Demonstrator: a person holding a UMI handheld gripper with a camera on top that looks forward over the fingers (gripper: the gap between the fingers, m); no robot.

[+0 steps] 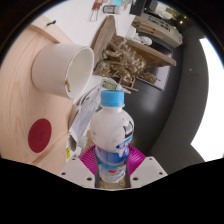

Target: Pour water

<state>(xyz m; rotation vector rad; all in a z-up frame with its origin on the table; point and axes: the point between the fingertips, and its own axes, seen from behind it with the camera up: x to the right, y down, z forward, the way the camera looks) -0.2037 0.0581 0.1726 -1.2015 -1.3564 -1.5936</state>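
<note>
Showing: one gripper-camera view of a pouring set-up on a light wooden table (40,45).

Bottle: a clear plastic water bottle with a blue screw cap and a blue-and-white label (112,135); the body looks pale and translucent, and the liquid level cannot be read.

Bottle position: between the two fingers, at about 6 o'clock from the cup, its lower body sunk between the magenta pads (91,158).

Bottle axis: the long axis runs straight forward along the fingers, cap end away from the camera at 12 o'clock; the cap points toward the cup's near rim.

Gripper: the two-finger gripper with white finger bodies (112,168) holds the bottle, a magenta pad pressed against each side of the label.

Gripper pose: rolled anticlockwise against the room, so the table edge runs on a slant; the hand carrying it is out of sight.

Cup: a white paper cup with an open round mouth (63,70) at 10 o'clock from the cap, close to it but apart, mouth facing the camera.

Table mark: a dark red round disc (39,134) on the wood at 9 o'clock from the bottle.

Background: a cluttered wooden bench (125,55) at 12 o'clock beyond the cap, over dark floor.
</note>
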